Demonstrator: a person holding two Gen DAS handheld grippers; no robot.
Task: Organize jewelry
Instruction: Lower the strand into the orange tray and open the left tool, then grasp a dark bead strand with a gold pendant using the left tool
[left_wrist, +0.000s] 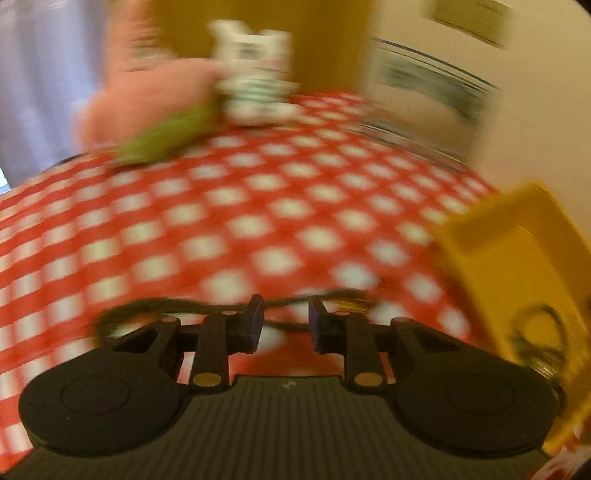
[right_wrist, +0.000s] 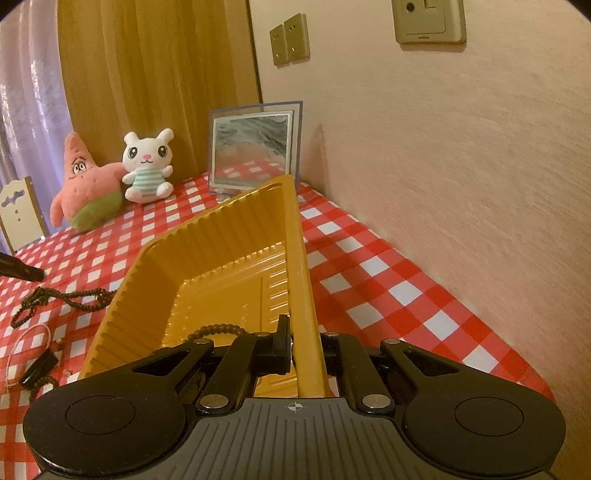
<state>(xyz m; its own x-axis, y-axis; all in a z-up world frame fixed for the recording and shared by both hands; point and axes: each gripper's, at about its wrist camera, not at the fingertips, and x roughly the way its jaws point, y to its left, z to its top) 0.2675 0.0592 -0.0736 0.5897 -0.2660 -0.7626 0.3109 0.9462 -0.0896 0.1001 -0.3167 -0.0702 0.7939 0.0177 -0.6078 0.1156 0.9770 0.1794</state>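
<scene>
A yellow plastic tray (right_wrist: 207, 266) stands on the checkered table; my right gripper (right_wrist: 304, 347) is shut on its right rim. A dark bead string (right_wrist: 218, 329) lies inside the tray near my fingers. A dark beaded necklace (right_wrist: 62, 297) lies on the cloth left of the tray. In the blurred left wrist view my left gripper (left_wrist: 284, 314) is open just over this necklace (left_wrist: 155, 308), which runs across in front of the fingertips. The tray (left_wrist: 517, 266) sits at the right there, with a dark bead loop (left_wrist: 539, 332) inside.
A red-and-white checkered tablecloth (right_wrist: 369, 266) covers the table. A pink star plush (right_wrist: 85, 184), a white bunny plush (right_wrist: 147, 166) and a small framed picture (right_wrist: 253, 147) stand at the back. A thin bracelet with a dark tag (right_wrist: 37, 354) lies at the left. The wall (right_wrist: 461, 166) runs close on the right.
</scene>
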